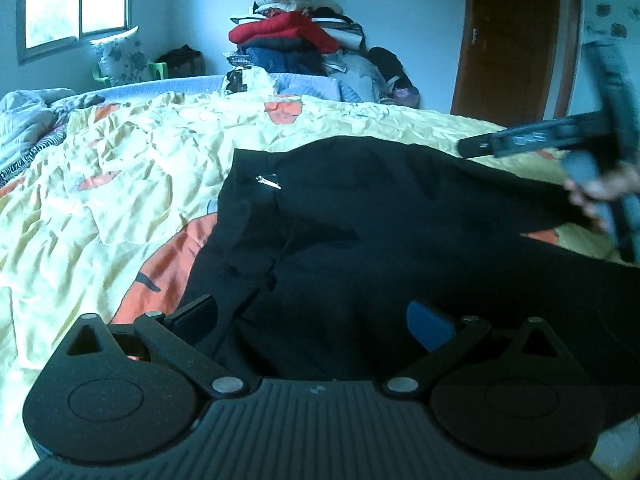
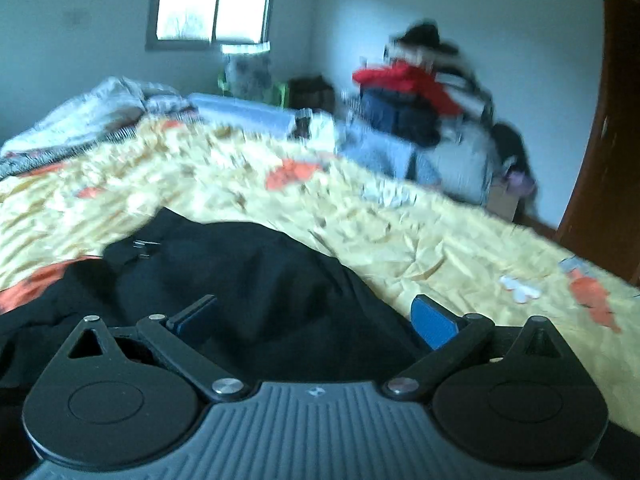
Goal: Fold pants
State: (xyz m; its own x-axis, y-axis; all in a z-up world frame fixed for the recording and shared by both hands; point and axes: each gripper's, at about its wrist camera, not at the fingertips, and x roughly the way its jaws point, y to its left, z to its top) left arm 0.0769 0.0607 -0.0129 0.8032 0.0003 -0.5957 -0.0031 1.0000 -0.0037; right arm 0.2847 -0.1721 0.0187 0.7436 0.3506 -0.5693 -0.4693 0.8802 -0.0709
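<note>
Black pants (image 1: 360, 216) lie spread on a yellow and orange bedspread (image 1: 132, 184), waistband with a small metal clasp (image 1: 269, 181) toward the far side. My left gripper (image 1: 314, 318) hovers just above the near part of the fabric, open, with nothing between its blue pads. The right wrist view is blurred; there the pants (image 2: 224, 276) fill the lower left. My right gripper (image 2: 316, 318) is open over their right edge. In the left wrist view the right gripper (image 1: 560, 140) appears at the far right, held by a hand (image 1: 604, 192).
A tall pile of clothes (image 1: 296, 40) stands beyond the bed's far edge. A crumpled quilt (image 1: 28, 116) lies at the far left. A brown door (image 1: 516, 36) is at the right, a window (image 1: 76, 0) at the back left.
</note>
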